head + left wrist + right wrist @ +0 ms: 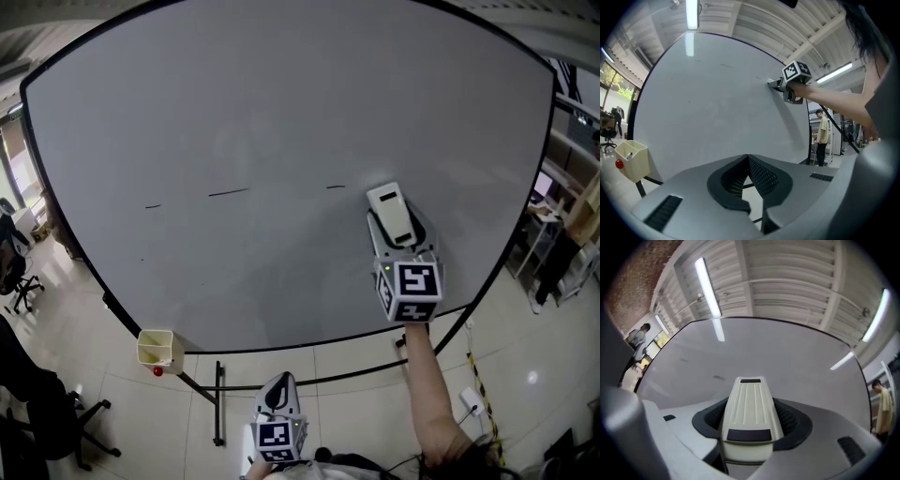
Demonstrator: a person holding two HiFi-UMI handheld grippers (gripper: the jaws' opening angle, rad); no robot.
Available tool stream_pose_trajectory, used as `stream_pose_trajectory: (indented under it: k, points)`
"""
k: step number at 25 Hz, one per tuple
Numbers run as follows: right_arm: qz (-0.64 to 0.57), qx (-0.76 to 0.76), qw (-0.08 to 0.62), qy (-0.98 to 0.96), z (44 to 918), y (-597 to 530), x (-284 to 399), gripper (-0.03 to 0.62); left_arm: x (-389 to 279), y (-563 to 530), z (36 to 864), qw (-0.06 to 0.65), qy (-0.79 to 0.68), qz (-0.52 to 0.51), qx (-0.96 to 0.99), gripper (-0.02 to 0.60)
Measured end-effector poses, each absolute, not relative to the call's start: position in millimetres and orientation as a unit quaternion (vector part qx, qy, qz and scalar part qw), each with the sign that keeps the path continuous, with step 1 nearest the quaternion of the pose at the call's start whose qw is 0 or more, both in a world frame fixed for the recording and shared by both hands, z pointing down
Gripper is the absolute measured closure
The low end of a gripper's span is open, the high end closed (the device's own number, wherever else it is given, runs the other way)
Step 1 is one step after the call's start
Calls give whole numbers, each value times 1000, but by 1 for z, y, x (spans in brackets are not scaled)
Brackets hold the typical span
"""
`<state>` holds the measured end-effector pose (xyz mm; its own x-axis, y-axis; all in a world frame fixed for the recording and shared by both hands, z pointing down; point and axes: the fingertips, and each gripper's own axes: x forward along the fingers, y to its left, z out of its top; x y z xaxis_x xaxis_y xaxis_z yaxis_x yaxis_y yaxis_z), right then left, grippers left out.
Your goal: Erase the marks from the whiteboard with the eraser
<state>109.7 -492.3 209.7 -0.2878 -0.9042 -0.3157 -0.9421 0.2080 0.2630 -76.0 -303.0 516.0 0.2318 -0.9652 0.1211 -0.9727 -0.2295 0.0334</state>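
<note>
The whiteboard [281,112] fills the head view and carries three short dark dashes: a left mark [153,205], a middle mark [228,192] and a right mark [336,187]. My right gripper [395,221] is shut on a cream eraser [392,211], held at the board just right of and below the right mark. In the right gripper view the eraser [750,413] sits between the jaws, with a faint mark [717,378] up to its left. My left gripper [278,401] hangs low below the board, shut and holding nothing [749,180].
A pale yellow box [157,348] with a red knob hangs at the board's lower left edge. The board's black stand [217,403] rests on the tiled floor. Office chairs [23,281] stand at the left, shelving [562,216] at the right. A person [821,136] stands behind the board.
</note>
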Motion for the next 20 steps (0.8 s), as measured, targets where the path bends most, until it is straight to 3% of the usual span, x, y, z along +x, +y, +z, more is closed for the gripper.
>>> stream_pose_trajectory:
  k: [3,6,10,16,18,20]
  points:
    - [147,-631,135,750,168,-500,172,321,-80,-309,516,52,-617,38,784,603]
    - [114,-635,158,748,167,-513,186,321,-86,-310,520,55,-619,42,783,603]
    - [126,-618,140,763,199,-509,137,318,-94,-313,524,61,-621,44,780,603]
    - [155,-521,5,839,282,-490,7,318,-96,-322,533,69,-622,48,778,603]
    - [154,-517,7,842,278,-484,8,319,-89,-323,526,63,-613,46,787,603]
    - [152,-539,52,827,251,-482,37,319,-85,-321,525,62,-605,47,792,603]
